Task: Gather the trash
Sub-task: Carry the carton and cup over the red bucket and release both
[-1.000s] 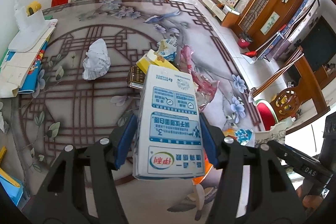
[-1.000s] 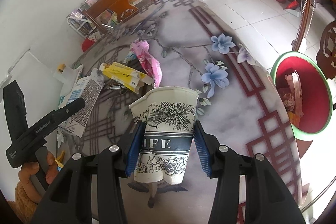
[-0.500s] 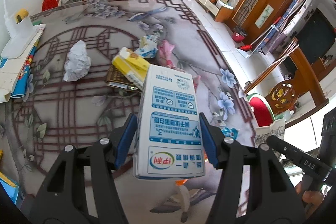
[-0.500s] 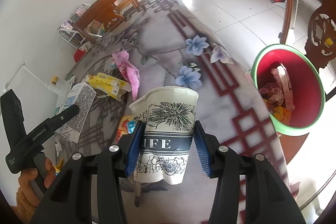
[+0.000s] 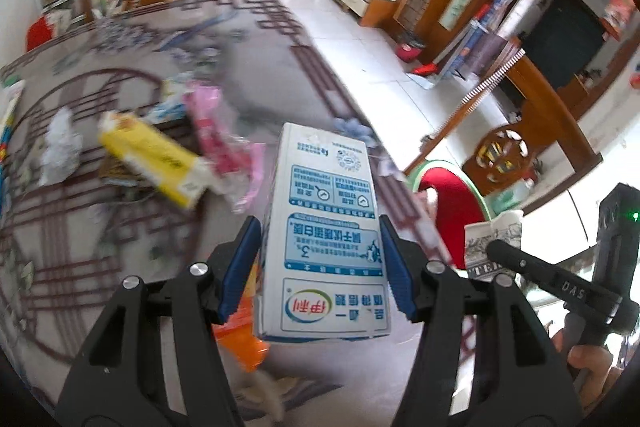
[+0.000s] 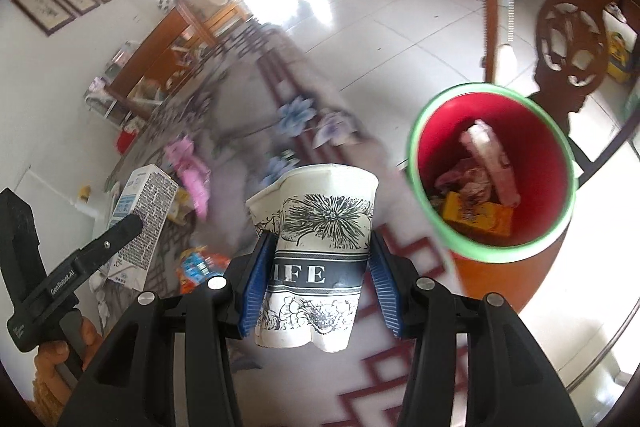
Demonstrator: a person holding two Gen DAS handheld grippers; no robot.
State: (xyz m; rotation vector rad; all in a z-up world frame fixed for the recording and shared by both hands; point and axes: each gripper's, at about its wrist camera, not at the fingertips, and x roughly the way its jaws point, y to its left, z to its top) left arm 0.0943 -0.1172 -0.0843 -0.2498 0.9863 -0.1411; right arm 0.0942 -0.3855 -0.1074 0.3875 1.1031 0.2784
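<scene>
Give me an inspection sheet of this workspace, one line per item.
Surface: patterned table, flower and lattice print.
Job's things: milk carton and paper cup held in the air; red bin beside the table, trash already inside.
Clutter: yellow box, pink wrapper, crumpled white paper, orange wrapper on the table.
Grippers: left gripper shut on the carton; right gripper shut on the cup.
Cables: nothing seen.
Surroundings: wooden chairs, tiled floor.

Left gripper (image 5: pixel 320 267) and right gripper (image 6: pixel 318 281), both angled downward, jaws partly closed and clamped; a hand (image 6: pixel 60 355) holds the left one.
</scene>
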